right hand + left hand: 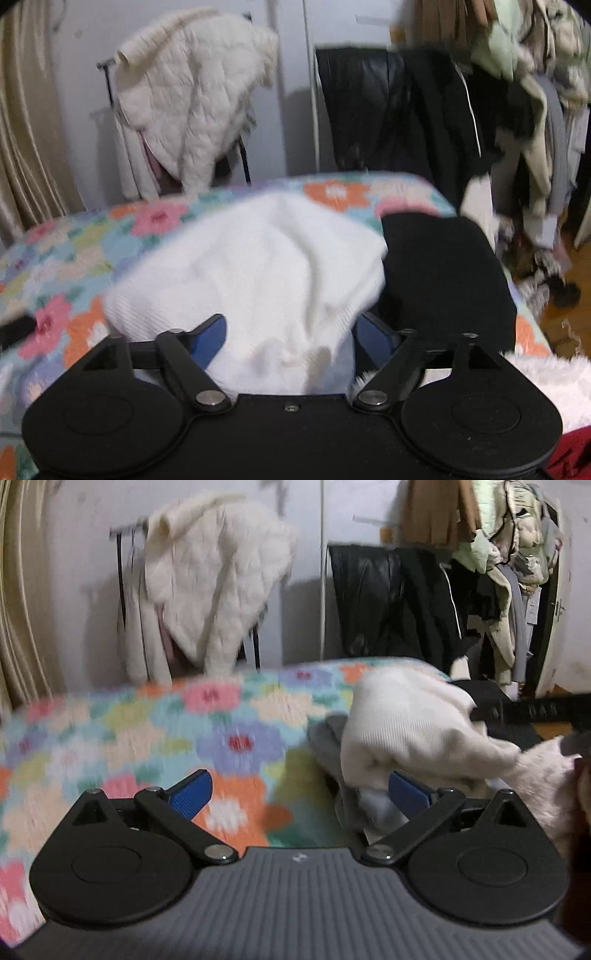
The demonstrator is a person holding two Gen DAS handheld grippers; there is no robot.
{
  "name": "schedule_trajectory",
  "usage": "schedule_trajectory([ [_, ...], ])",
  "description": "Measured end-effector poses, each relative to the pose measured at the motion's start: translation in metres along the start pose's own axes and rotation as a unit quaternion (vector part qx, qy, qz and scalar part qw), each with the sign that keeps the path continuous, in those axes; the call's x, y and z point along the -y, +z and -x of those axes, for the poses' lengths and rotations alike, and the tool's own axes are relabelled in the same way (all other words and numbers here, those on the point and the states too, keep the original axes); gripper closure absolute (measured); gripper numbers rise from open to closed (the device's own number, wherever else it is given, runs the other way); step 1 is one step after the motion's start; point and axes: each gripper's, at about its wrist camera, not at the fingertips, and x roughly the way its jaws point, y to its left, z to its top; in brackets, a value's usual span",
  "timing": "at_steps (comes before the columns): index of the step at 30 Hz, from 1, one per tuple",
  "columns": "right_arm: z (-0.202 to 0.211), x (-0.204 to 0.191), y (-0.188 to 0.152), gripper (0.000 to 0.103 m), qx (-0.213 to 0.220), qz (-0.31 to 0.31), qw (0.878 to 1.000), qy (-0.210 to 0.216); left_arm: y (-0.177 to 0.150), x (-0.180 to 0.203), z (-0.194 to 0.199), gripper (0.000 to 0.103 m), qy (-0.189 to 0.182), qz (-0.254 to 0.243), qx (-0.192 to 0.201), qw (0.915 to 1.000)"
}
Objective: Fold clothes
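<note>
- The left gripper point(299, 794) is held low over the bed point(147, 720), pointing across it toward the far wall; its blue-padded fingers point(192, 794) are spread wide with nothing between them.
- The right gripper point(290, 336) sits low at the near edge of the bed, aimed the same way. Its fingers point(212, 338) stand apart with the near end of the white sweater point(266, 266) bunched in the gap; whether the pads press on the cloth cannot be told.
- The white sweater is a ribbed knit, crumpled into a raised, humped heap on the right part of the bed's floral cover, not laid flat. In the left wrist view it point(406, 720) rises just ahead and right of the left gripper's right finger.
- A grey garment point(328, 738) shows from under the sweater's left side.
- A black garment point(443, 273) lies just right of the sweater, touching it, near the bed's right edge.
- Both views are motion-blurred.
- Behind the bed, a quilted white jacket point(214, 579) hangs on a rack, with dark jackets point(399, 598) hung to its right.
</note>
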Motion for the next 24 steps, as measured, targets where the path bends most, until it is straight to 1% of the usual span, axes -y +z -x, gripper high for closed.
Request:
schedule_trajectory([
  [2, 0.010, -0.009, 0.002, 0.012, 0.020, 0.000, 1.000, 0.009, -0.005, -0.003, 0.007, 0.000, -0.007, 0.006, -0.009, 0.9999],
  [4, 0.018, -0.020, 0.004, 0.009, 0.034, -0.003, 0.999, 0.008, -0.010, -0.001, 0.015, 0.000, -0.004, -0.001, -0.003, 1.0000],
  [5, 0.021, -0.025, 0.005, 0.005, 0.036, -0.009, 0.999, 0.003, -0.010, -0.001, 0.017, 0.000, -0.001, 0.001, -0.002, 1.0000],
  [6, 0.023, -0.030, 0.006, 0.002, 0.032, -0.018, 0.999, -0.006, -0.010, -0.001, 0.019, 0.000, -0.001, 0.004, 0.000, 1.0000],
  [9, 0.027, -0.042, 0.008, 0.002, 0.013, -0.042, 0.999, -0.023, -0.007, -0.001, 0.021, 0.000, -0.010, 0.020, 0.007, 0.9997],
  [11, 0.030, -0.047, 0.003, 0.002, 0.000, -0.041, 0.999, -0.008, -0.008, -0.001, 0.020, 0.000, -0.020, 0.031, 0.004, 0.9993],
  [13, 0.032, -0.050, -0.002, 0.002, -0.014, -0.040, 0.999, 0.006, -0.010, 0.002, 0.016, 0.000, -0.023, 0.033, -0.007, 0.9992],
  [16, 0.036, -0.045, -0.012, 0.002, -0.032, -0.056, 0.998, -0.003, -0.015, 0.013, 0.010, 0.000, -0.017, 0.012, -0.020, 0.9996],
  [20, 0.034, -0.046, -0.019, 0.002, -0.041, -0.018, 0.999, -0.020, -0.018, 0.026, 0.002, 0.000, -0.015, -0.003, -0.023, 0.9996],
  [24, 0.034, -0.042, -0.021, 0.002, -0.040, -0.009, 0.998, -0.041, -0.021, 0.038, -0.004, 0.000, -0.023, 0.002, -0.026, 0.9994],
])
